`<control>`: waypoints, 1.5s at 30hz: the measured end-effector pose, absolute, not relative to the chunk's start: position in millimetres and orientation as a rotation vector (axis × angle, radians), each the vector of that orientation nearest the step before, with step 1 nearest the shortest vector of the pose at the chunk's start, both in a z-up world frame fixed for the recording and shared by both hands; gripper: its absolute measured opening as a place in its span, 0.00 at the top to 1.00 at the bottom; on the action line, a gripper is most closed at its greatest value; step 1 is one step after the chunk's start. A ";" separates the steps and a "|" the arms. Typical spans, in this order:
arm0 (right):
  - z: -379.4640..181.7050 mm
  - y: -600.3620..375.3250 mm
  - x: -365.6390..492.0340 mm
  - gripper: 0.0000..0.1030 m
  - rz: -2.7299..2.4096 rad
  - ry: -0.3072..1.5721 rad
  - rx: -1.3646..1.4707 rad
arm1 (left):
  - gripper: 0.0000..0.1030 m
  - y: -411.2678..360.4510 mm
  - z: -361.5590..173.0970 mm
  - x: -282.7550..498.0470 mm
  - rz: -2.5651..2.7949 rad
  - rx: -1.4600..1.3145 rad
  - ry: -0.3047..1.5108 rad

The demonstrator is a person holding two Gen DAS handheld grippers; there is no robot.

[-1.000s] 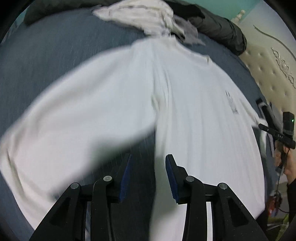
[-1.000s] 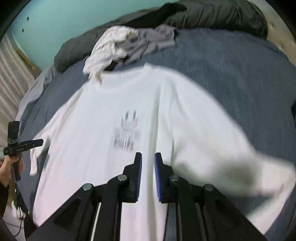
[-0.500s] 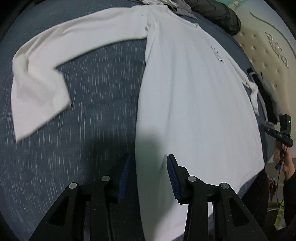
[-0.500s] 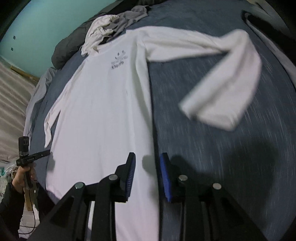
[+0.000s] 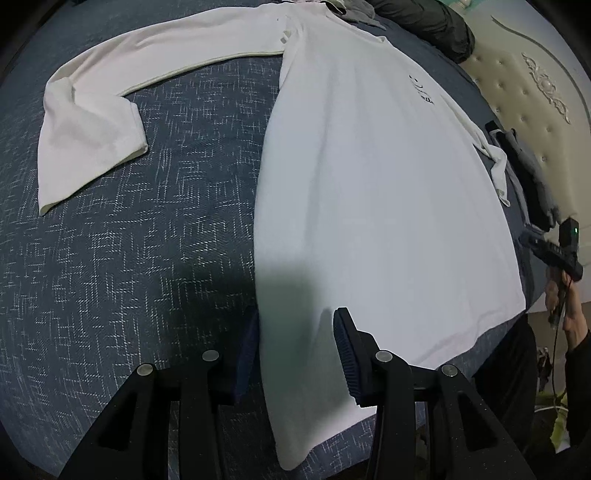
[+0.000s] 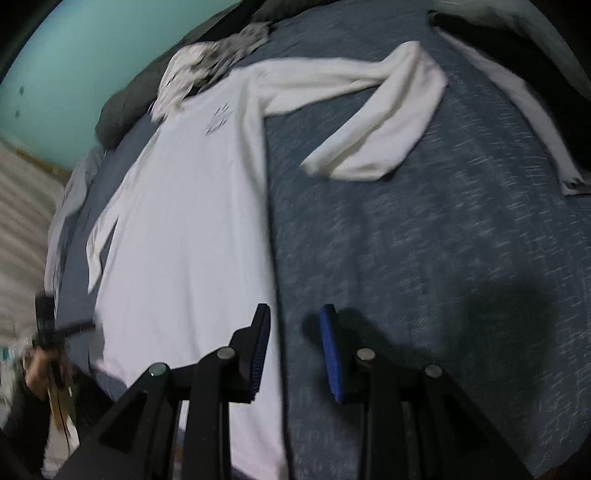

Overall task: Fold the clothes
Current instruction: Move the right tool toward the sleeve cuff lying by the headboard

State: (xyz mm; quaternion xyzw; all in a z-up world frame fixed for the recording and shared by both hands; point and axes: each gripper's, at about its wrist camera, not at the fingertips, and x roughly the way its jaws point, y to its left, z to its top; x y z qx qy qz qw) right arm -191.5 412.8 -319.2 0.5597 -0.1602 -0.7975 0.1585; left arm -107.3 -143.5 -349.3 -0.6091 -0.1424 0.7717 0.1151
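Observation:
A white long-sleeve shirt [image 5: 369,184] lies flat, print side up, on the blue bedspread [image 5: 147,258]. Its left sleeve [image 5: 110,92] stretches out and bends back at the cuff. My left gripper [image 5: 297,317] is open low over the shirt's left side edge near the hem, one finger over the bedspread, the other over the cloth. In the right wrist view the shirt [image 6: 184,221] fills the left half and its right sleeve [image 6: 369,122] lies bent on the bedspread [image 6: 443,258]. My right gripper [image 6: 295,312] is open astride the shirt's right side edge, holding nothing.
A pile of white and grey clothes [image 6: 207,62] and a dark duvet [image 5: 424,22] lie beyond the collar. Dark garments [image 5: 532,177] lie by the cream tufted headboard [image 5: 535,92]. A hand holds a black device [image 5: 554,251] off the bed's edge. A teal wall [image 6: 92,48] stands behind.
Both grippers drew back from the chest toward the hem. The right gripper's jaws widened from nearly shut. The sleeves swung out and settled on the bedspread.

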 end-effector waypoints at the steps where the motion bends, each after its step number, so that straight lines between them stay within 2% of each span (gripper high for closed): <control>1: -318.4 416.5 -198.3 0.73 -2.307 -0.476 1.600 | 0.57 -142.9 -348.3 -107.8 2.263 -1.784 -0.415; 5: -314.6 422.0 -232.4 0.71 -2.390 -0.509 1.597 | 0.57 -142.2 -344.7 -112.3 2.275 -1.783 -0.411; 8: -314.0 420.6 -257.9 0.53 -2.418 -0.539 1.595 | 0.57 -142.0 -343.5 -116.2 2.280 -1.784 -0.414; 9: -314.4 418.9 -266.3 0.52 -2.427 -0.550 1.595 | 0.57 -141.7 -343.4 -117.6 2.281 -1.786 -0.414; 16: -330.2 394.7 -302.3 0.52 -2.431 -0.439 1.670 | 0.57 -140.3 -342.1 -129.8 2.285 -1.799 -0.406; 17: -332.4 392.9 -303.8 0.55 -2.437 -0.414 1.685 | 0.57 -140.2 -341.6 -132.0 2.285 -1.799 -0.407; 18: -334.1 391.8 -304.7 0.68 -2.440 -0.394 1.695 | 0.57 -140.0 -341.1 -133.8 2.286 -1.799 -0.405; 21: -335.4 391.7 -305.3 0.91 -2.461 -0.353 1.701 | 0.56 -138.7 -338.4 -139.8 2.292 -1.796 -0.392; 23: -332.2 394.5 -303.9 0.97 -2.488 -0.338 1.682 | 0.56 -137.9 -336.2 -143.4 2.296 -1.790 -0.389; 31: -283.6 419.6 -293.3 0.98 -2.580 -0.307 1.547 | 0.56 -132.8 -327.7 -154.0 2.307 -1.766 -0.385; 36: -232.2 441.7 -296.3 0.98 -2.646 -0.237 1.457 | 0.56 -111.5 -327.0 -151.0 2.310 -1.768 -0.367; 45: -142.6 520.3 -311.5 0.98 -2.813 -0.150 1.357 | 0.56 -117.3 -317.1 -131.5 2.328 -1.784 -0.348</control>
